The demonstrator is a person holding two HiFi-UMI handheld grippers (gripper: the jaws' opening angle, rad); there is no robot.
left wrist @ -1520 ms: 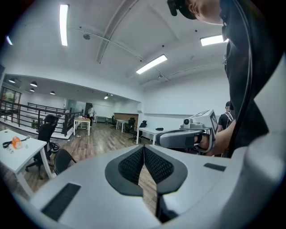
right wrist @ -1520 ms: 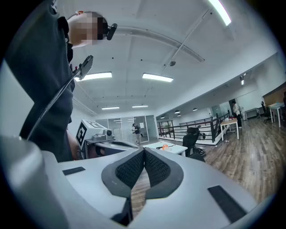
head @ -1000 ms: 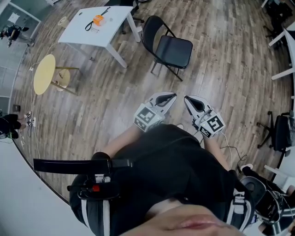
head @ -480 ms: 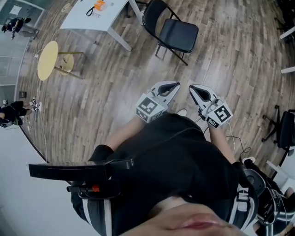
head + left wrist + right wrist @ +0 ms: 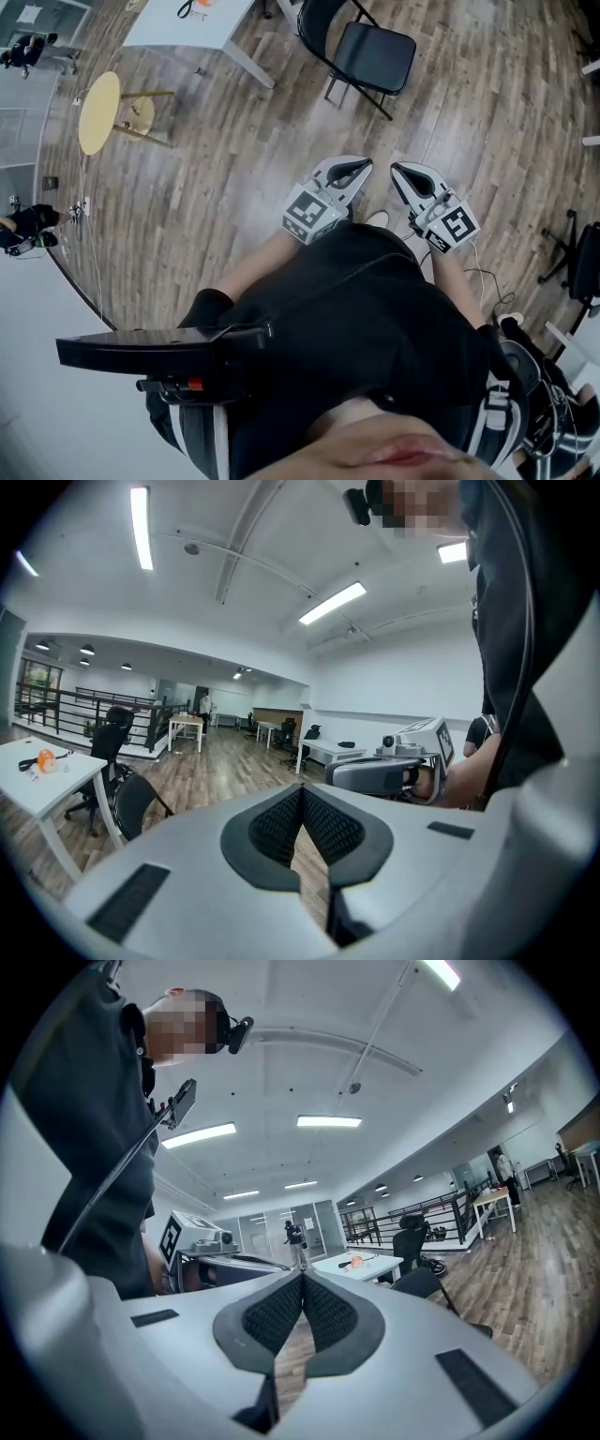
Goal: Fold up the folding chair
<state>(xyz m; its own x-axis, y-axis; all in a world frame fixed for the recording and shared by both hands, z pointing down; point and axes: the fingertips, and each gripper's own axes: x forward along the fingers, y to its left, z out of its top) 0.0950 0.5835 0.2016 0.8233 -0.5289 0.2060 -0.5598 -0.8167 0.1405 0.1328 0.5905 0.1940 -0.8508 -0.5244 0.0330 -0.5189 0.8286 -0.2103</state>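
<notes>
The wooden floor (image 5: 216,187) is sliding up the head view as the camera is tipping further down, and the white table (image 5: 202,14) is slipping off the top edge. The black folding chair (image 5: 375,54) is riding up with it. It is standing open beside that table, well apart from both tools, so folding is not yet beginning. The round yellow side table (image 5: 98,112) is showing only from above. The left gripper (image 5: 349,172) and right gripper (image 5: 405,178) are hovering side by side before the person's chest, jaws pressed together on nothing. Only the gripper views are showing the ribbed pads (image 5: 277,822) meeting, plus a far railing (image 5: 84,705). The head view alone is giving the gap to the chair.
</notes>
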